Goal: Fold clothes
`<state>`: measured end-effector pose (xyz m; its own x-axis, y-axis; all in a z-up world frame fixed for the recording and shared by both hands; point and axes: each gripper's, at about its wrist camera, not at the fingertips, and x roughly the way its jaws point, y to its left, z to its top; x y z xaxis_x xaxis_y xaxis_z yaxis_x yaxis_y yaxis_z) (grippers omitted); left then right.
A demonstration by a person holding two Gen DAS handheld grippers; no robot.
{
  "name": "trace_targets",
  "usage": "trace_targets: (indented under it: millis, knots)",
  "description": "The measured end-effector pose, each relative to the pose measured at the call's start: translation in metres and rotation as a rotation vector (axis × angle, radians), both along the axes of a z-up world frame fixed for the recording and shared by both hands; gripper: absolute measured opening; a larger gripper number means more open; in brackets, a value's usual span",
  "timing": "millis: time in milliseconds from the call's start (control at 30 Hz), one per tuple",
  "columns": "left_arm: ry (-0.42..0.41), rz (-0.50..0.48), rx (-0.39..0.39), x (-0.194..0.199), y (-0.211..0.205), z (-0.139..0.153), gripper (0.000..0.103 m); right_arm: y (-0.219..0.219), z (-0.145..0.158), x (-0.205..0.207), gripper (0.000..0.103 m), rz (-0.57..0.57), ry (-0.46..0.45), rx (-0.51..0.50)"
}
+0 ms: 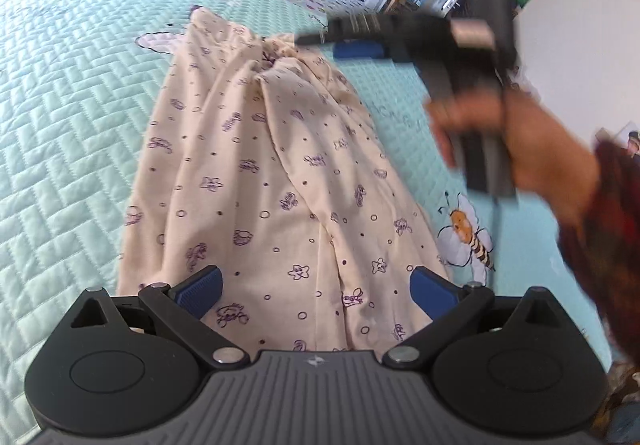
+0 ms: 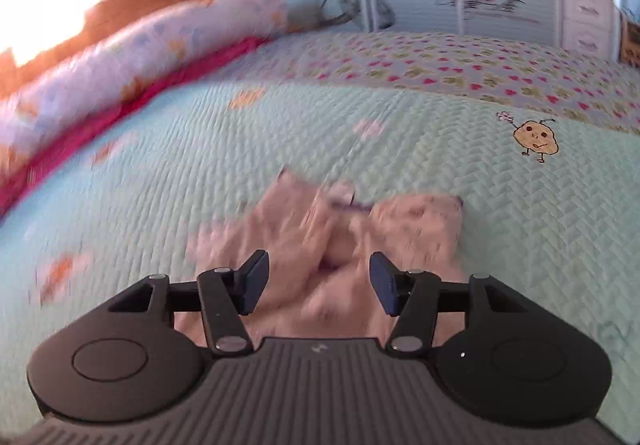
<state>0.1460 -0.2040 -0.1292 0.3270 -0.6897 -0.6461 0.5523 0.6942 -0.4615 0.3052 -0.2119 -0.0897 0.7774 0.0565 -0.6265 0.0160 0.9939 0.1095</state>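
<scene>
A cream garment (image 1: pixel 260 181) printed with small purple doodles lies spread lengthwise on a pale green quilted bedspread (image 1: pixel 68 133), bunched into a knot of folds at its far end. The left gripper (image 1: pixel 316 287) hovers over the near end with its blue-padded jaws spread wide, holding nothing. In the left wrist view, the right gripper (image 1: pixel 356 43), blurred, hangs by the bunched far end, gripped by the person's right hand (image 1: pixel 532 149). The right wrist view shows its jaws parted above the rumpled cloth, empty. A bee (image 1: pixel 474 237) is stitched into the bedspread just beside the garment.
</scene>
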Motion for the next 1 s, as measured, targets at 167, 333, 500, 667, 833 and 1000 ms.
trace_targets:
  millis: [167, 333, 500, 667, 833, 1000]
  knots:
    - [-0.050, -0.003, 0.052, -0.018, 0.010, 0.011, 0.103, 0.053, -0.014, -0.032, 0.059, 0.107, 0.028, -0.083]
    - [-0.073, 0.008, 0.084, -0.035, 0.029, 0.019, 0.103, 0.080, -0.033, -0.032, 0.059, 0.081, 0.041, -0.161]
    - [-0.052, 0.022, 0.117, -0.043, 0.032, 0.019, 0.103, 0.086, -0.047, -0.021, 0.056, 0.013, 0.025, -0.269]
    - [-0.015, 0.035, 0.150, -0.046, 0.036, 0.011, 0.103, 0.054, -0.051, -0.031, 0.018, -0.081, -0.013, -0.043]
    - [-0.001, 0.055, 0.156, -0.045, 0.037, 0.007, 0.103, 0.010, -0.046, -0.049, 0.016, -0.132, -0.098, 0.254]
    - [-0.023, 0.050, 0.155, -0.045, 0.035, 0.010, 0.103, 0.003, -0.041, -0.052, 0.016, -0.060, -0.143, 0.368]
